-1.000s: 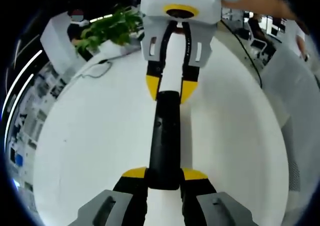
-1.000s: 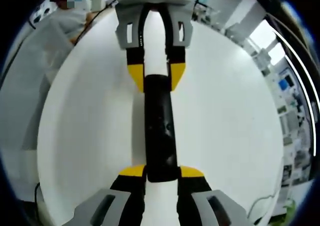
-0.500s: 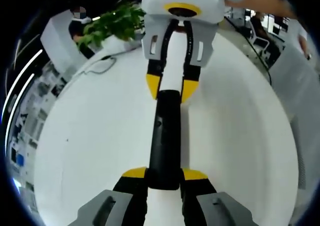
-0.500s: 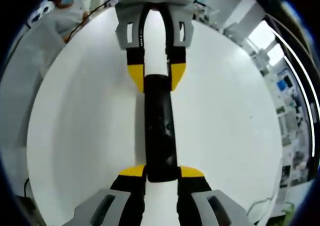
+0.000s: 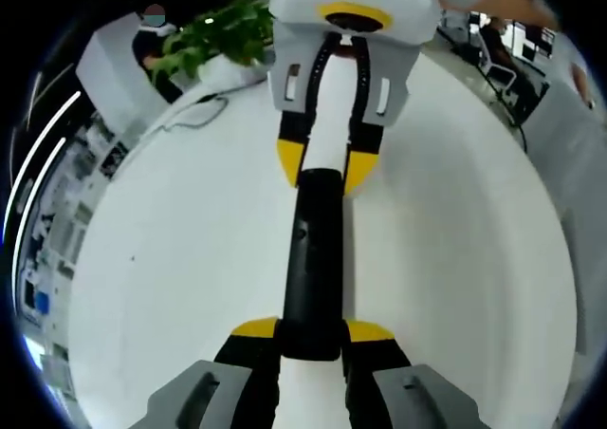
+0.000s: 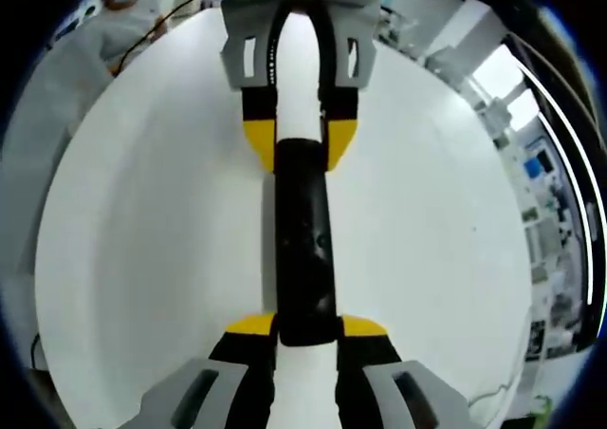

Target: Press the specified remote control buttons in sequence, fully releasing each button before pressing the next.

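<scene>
Both pairs of yellow-tipped jaws are clamped on one black remote (image 5: 313, 258), each pair taking an opposite end, so the slim bar spans the gap between the two tools above a round white table (image 5: 180, 277). In the left gripper view, the left gripper (image 5: 313, 330) pinches the near end of the remote at the bottom, while the right gripper (image 5: 326, 163) comes in from the top and closes its tips on the far end. In the right gripper view the arrangement is mirrored: the right gripper (image 6: 307, 326) grips the near end of the remote (image 6: 303, 244) and the left gripper (image 6: 300, 142) holds the far end against the table (image 6: 152, 258). A small button or two shows along the remote's dark face, too small to read. Whether the remote rests on the tabletop or hangs just over it cannot be told. Beyond the table's far edge in the left gripper view stand a leafy green plant (image 5: 213, 35) and a thin cable (image 5: 194, 116) looping on the white surface. A person in pale clothing (image 6: 57, 78) stands at the table's edge in the right gripper view.
</scene>
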The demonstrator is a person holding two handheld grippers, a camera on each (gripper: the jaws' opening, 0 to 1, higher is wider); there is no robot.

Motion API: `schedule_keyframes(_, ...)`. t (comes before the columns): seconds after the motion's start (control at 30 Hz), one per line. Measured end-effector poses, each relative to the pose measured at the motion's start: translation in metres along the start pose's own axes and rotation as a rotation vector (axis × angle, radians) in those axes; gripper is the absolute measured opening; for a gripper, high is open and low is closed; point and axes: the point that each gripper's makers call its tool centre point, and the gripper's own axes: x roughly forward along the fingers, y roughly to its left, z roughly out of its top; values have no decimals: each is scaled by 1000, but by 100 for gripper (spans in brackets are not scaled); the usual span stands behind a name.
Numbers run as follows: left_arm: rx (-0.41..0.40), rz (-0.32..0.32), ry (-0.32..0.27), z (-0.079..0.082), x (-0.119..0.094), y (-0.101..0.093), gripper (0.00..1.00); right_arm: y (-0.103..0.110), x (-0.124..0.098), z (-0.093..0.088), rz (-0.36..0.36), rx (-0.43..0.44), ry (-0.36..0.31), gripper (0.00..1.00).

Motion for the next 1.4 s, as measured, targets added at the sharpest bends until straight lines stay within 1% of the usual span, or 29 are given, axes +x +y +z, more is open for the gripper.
schedule_keyframes(0.43, 13, -6, 34, -6, 6, 2, 23, 1, 4, 1, 2, -8, 10, 20)
schedule_keyframes(0.57, 16, -6, 33, -6, 7, 3, 23, 1, 5, -1, 4, -6, 14, 20)
schedule_keyframes(0.9, -1, -5, 36, -5, 9, 6, 24, -8, 12, -5, 0, -22, 22, 21)
schedule_keyframes(1.0, 6, -7, 41, -5, 9, 6, 24, -6, 10, -4, 2, -14, 23, 21)
schedule_keyframes(1.17, -10, -19, 45, -5, 8, 6, 24, -2, 8, -3, 11, -14, 25, 20)
schedule_keyframes(1.4, 3, -2, 43, -5, 8, 10, 26, -1, 4, -1, -2, -11, 25, 23)
